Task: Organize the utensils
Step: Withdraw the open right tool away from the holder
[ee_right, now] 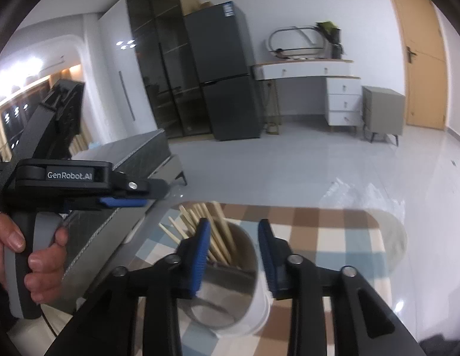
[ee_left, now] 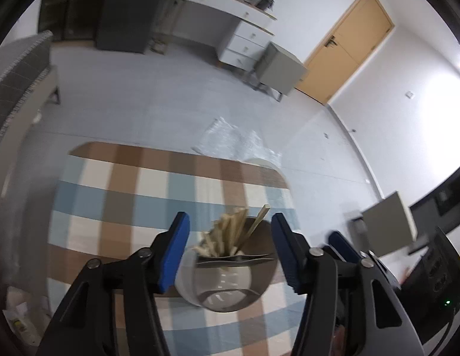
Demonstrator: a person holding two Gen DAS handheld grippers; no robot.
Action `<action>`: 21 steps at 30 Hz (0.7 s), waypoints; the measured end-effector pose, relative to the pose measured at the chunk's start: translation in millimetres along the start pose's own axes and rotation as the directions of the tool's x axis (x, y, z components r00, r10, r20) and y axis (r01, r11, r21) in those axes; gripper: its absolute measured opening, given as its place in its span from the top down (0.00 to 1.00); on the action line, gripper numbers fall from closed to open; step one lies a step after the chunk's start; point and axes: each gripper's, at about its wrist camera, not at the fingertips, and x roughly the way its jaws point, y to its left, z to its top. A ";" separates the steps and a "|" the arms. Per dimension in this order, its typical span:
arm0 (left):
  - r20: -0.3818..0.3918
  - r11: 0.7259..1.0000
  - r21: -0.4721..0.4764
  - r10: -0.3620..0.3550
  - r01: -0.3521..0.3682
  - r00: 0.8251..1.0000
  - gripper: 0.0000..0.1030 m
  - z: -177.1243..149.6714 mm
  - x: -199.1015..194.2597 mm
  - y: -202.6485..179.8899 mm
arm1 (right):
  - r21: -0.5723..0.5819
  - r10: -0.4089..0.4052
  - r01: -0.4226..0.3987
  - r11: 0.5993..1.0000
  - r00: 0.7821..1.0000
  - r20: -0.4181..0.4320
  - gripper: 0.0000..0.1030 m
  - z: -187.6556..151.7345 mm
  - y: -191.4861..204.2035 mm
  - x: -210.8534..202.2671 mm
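Observation:
A white utensil holder (ee_left: pixel 224 284) stands on a checked tablecloth (ee_left: pixel 117 207), divided inside, with several wooden chopsticks (ee_left: pixel 227 235) upright in one compartment. My left gripper (ee_left: pixel 228 250) is open and empty, its blue pads either side of the holder, above it. In the right wrist view the holder (ee_right: pixel 244 290) and chopsticks (ee_right: pixel 200 228) sit between my right gripper's (ee_right: pixel 233 255) open, empty pads. The left gripper (ee_right: pixel 123 201) shows there at the left, held by a hand. The right gripper (ee_left: pixel 345 246) shows at right in the left wrist view.
The table edge (ee_right: pixel 390 237) is close behind the holder. Clear plastic wrap (ee_left: pixel 236 142) lies on the floor beyond. A bed or sofa (ee_right: pixel 135 154) is at left; a fridge (ee_right: pixel 227 71), desk with drawers (ee_right: pixel 342 95) and door (ee_right: pixel 420 56) line the far wall.

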 end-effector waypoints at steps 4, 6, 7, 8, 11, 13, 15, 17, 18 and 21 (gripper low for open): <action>0.045 0.998 0.020 0.052 -0.052 0.998 0.40 -8.2 -16.7 -2.8 | 0.066 -0.014 0.014 0.998 1.000 -0.008 0.39 -4.0 -6.3 -18.3; 0.078 0.995 0.035 0.087 -0.090 0.993 0.34 -13.6 -27.2 -6.5 | 0.094 -0.001 0.001 0.996 1.000 -0.005 0.36 -5.3 -6.0 -28.8; 0.091 0.994 0.040 0.094 -0.098 0.991 0.29 -16.0 -31.5 -7.6 | 0.096 -0.006 0.006 0.995 1.000 -0.002 0.32 -6.8 -3.4 -33.3; 0.103 0.993 0.045 0.107 -0.112 0.989 0.28 -18.4 -36.4 -9.2 | 0.097 -0.014 0.014 0.995 1.000 0.001 0.27 -7.1 -2.3 -38.5; 0.125 0.985 0.068 0.152 -0.161 0.981 0.27 -26.8 -48.1 -14.5 | 0.100 -0.023 0.020 0.995 0.999 0.030 0.21 -9.1 3.1 -56.0; 0.152 0.977 0.082 0.181 -0.194 0.972 0.27 -34.8 -59.1 -20.3 | 0.083 -0.051 0.045 0.995 0.996 0.067 0.16 -9.6 9.8 -69.0; 0.194 0.967 0.097 0.213 -0.234 0.958 0.27 -41.3 -67.1 -24.3 | 0.069 -0.053 0.045 0.997 0.993 0.108 0.09 -11.2 16.7 -85.0; 0.234 0.957 0.107 0.238 -0.269 0.943 0.25 -49.1 -76.7 -28.6 | 0.066 -0.038 0.028 0.997 0.988 0.152 0.00 -13.7 23.5 -98.4; 0.249 0.956 0.106 0.242 -0.275 0.938 0.22 -52.3 -80.6 -29.2 | 0.063 -0.037 0.026 0.998 0.985 0.171 0.00 -15.5 25.2 -104.6; 0.310 0.953 0.083 0.255 -0.293 0.916 0.16 -63.3 -96.6 -28.4 | 0.063 -0.047 0.035 0.997 0.978 0.201 0.00 -20.7 31.6 -122.1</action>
